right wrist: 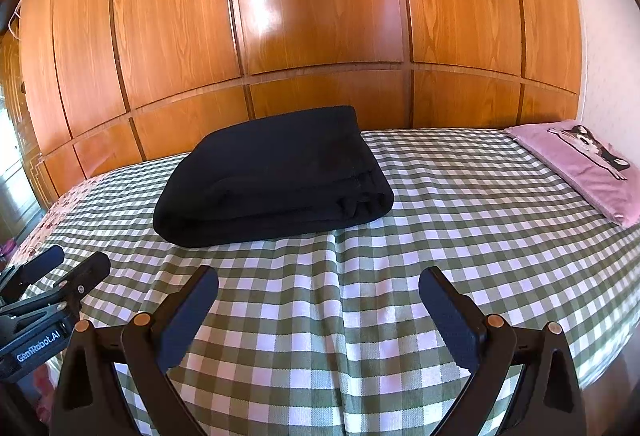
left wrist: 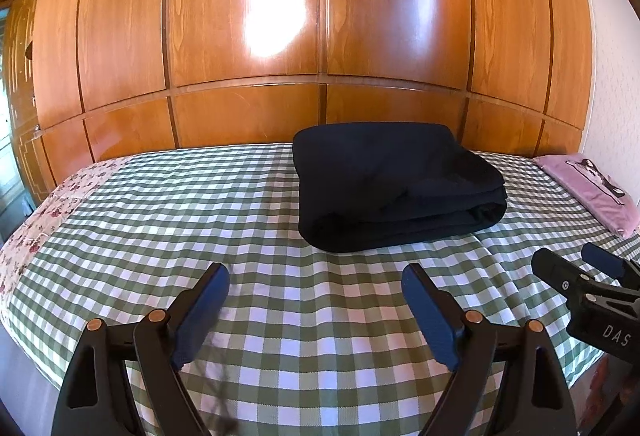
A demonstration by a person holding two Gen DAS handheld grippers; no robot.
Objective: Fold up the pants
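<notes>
The dark navy pants lie folded in a thick stack on the green-and-white checked bed. They also show in the right wrist view. My left gripper is open and empty, held above the bed in front of the pants and apart from them. My right gripper is open and empty too, in front of the pants. The right gripper shows at the right edge of the left wrist view, and the left gripper shows at the left edge of the right wrist view.
A tall wooden wardrobe stands right behind the bed. A pink pillow with a cat print lies at the bed's right end by a white wall. A floral sheet edge shows at the left end.
</notes>
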